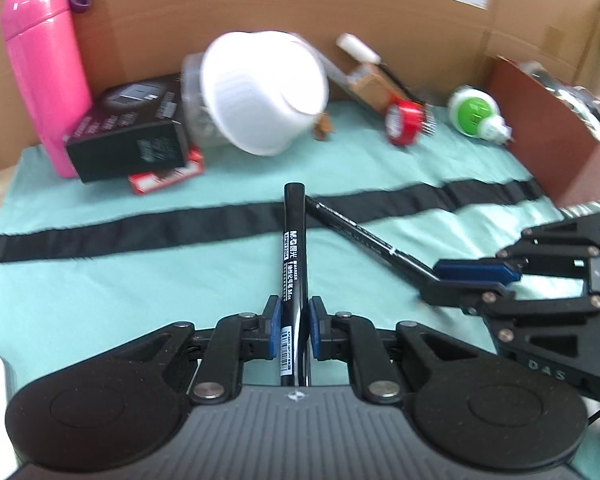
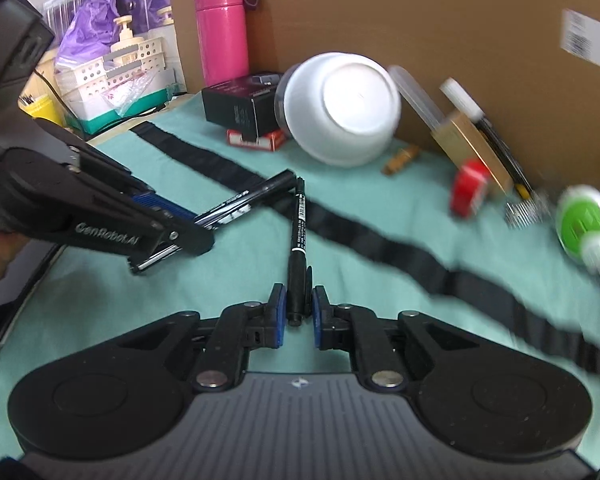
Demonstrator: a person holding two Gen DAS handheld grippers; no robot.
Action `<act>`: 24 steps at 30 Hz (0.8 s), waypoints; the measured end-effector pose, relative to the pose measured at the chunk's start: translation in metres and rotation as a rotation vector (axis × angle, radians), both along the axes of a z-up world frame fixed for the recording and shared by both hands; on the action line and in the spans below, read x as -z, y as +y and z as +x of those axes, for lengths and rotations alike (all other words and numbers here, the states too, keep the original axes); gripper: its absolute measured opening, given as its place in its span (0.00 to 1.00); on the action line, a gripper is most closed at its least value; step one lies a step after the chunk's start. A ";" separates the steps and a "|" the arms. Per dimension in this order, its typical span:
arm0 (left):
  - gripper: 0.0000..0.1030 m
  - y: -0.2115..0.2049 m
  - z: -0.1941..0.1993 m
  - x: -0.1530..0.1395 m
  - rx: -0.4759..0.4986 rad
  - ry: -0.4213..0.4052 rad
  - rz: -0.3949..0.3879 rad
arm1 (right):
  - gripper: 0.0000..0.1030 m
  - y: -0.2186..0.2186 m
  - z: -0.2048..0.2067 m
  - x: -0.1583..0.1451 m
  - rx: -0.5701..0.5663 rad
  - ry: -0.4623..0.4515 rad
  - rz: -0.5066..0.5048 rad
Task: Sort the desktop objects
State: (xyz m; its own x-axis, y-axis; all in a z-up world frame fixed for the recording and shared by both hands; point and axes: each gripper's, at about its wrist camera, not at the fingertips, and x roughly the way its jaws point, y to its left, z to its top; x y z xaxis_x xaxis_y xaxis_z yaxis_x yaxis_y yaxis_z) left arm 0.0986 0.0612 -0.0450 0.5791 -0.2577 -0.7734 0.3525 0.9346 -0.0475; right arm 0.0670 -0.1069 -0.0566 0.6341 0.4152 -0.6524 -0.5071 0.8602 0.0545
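My left gripper [image 1: 294, 322] angled down, clamped on thick black marker [image 1: 294, 248], right gripper [image 2: 299, 312] alongside, pinching thin black pen [image 2: 298, 236], tips nearly meeting over teal cloth [image 1: 100, 288].

Even, bright indoor light; fisheye views with motion blur toward the back.
The white bowl [image 1: 262, 90], red tape roll [image 2: 470, 193] and green-and-white gadget [image 2: 586, 226] smear, probably from camera movement. The thick marker [image 1: 293, 264] stays sharp, with a glare streak. Shadows are soft; the corners curve and darken.
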 end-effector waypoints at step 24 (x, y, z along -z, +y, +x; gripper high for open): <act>0.31 -0.060 -0.066 0.003 0.085 -0.020 0.017 | 0.28 -0.043 -0.087 -0.006 0.114 -0.051 -0.024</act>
